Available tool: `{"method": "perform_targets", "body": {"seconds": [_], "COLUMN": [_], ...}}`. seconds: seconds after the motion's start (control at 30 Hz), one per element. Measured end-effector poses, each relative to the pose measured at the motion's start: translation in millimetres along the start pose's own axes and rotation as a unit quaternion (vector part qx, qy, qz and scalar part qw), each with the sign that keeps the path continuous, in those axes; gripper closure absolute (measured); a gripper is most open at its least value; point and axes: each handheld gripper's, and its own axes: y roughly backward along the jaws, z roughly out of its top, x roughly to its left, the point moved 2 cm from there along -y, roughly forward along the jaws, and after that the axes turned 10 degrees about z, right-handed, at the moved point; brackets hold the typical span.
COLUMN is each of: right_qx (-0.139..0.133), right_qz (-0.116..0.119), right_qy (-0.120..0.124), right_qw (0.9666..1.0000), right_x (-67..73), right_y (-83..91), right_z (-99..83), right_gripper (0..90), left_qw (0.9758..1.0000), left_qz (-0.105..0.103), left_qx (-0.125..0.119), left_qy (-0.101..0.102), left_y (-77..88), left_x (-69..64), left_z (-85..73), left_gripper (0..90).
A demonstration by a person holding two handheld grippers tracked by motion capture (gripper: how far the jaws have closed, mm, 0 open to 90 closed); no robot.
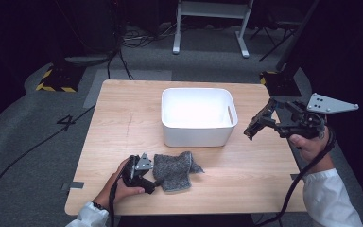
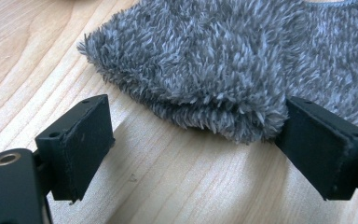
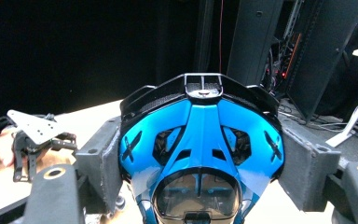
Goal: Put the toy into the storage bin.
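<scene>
Resting low on the tabletop [image 1: 113, 132], the left hand-held gripper [image 2: 191, 144] spreads its jaws at the grey cloth [image 2: 242, 60], likely to pinch its edge. The right hand-held gripper [image 3: 200, 154] clamps a blue toy [image 3: 200, 140] aloft beside the white bin [image 1: 198, 135].

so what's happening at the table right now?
A person works with a gripper in each hand. The left gripper is low on the table, jaws open around the near edge of a grey fuzzy cloth that lies flat, not yet pinched. The right gripper is held up to the right of the white bin, shut on a blue and black toy car. The bin looks empty.
</scene>
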Motion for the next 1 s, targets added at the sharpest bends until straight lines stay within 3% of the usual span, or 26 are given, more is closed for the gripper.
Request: {"method": "perform_targets", "body": {"seconds": [0.53,1.0], "right_qx": [0.011,0.004], "right_qz": [-0.004,0.015], "right_qy": [0.026,0.028], "right_qw": [0.9996,0.9995], "right_x": [-9.6,-16.2], "right_y": [-20.8,-52.4], "right_z": [33.0,42.1], "right_gripper": [26.4,26.4], "left_qw": [1.0000,1.0000], "left_qz": [0.000,0.000], "left_qx": [0.000,0.000], "left_qy": [0.000,0.000], "left_y": [0.0,0.0], "left_x": [0.1,0.0], "left_z": [0.0,0.0], "left_gripper": [12.3,12.3]}}
